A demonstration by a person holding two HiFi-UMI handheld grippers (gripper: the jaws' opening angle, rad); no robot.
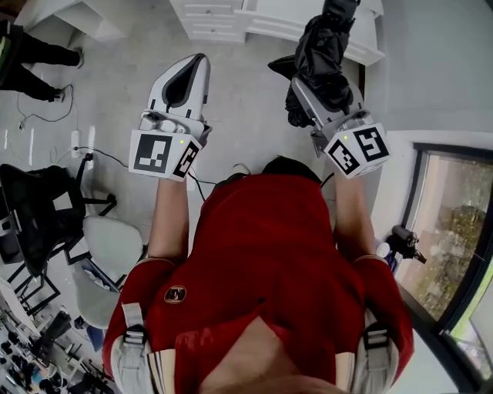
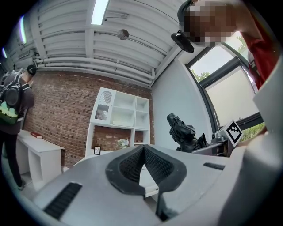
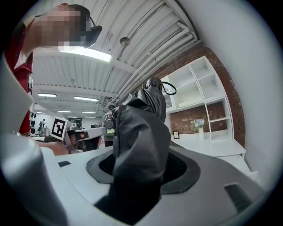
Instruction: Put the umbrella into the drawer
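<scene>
A black folded umbrella (image 1: 322, 48) stands up out of my right gripper (image 1: 308, 86), which is shut on its lower part. In the right gripper view the umbrella's (image 3: 142, 128) fabric fills the space between the jaws of the right gripper (image 3: 140, 170). My left gripper (image 1: 200, 61) is held level beside it on the left, its jaws shut with nothing between them. The left gripper view shows the pads of the left gripper (image 2: 143, 148) meeting at the tip, with the umbrella (image 2: 182, 132) off to the right. A white drawer unit (image 1: 212, 21) stands on the floor ahead.
A white desk (image 1: 316, 27) adjoins the drawer unit. White shelves (image 2: 119, 112) stand against a brick wall. A person in dark clothes (image 1: 31, 54) stands far left. A black chair (image 1: 42, 215) and floor cables (image 1: 77, 146) lie left. A window (image 1: 454, 231) is at the right.
</scene>
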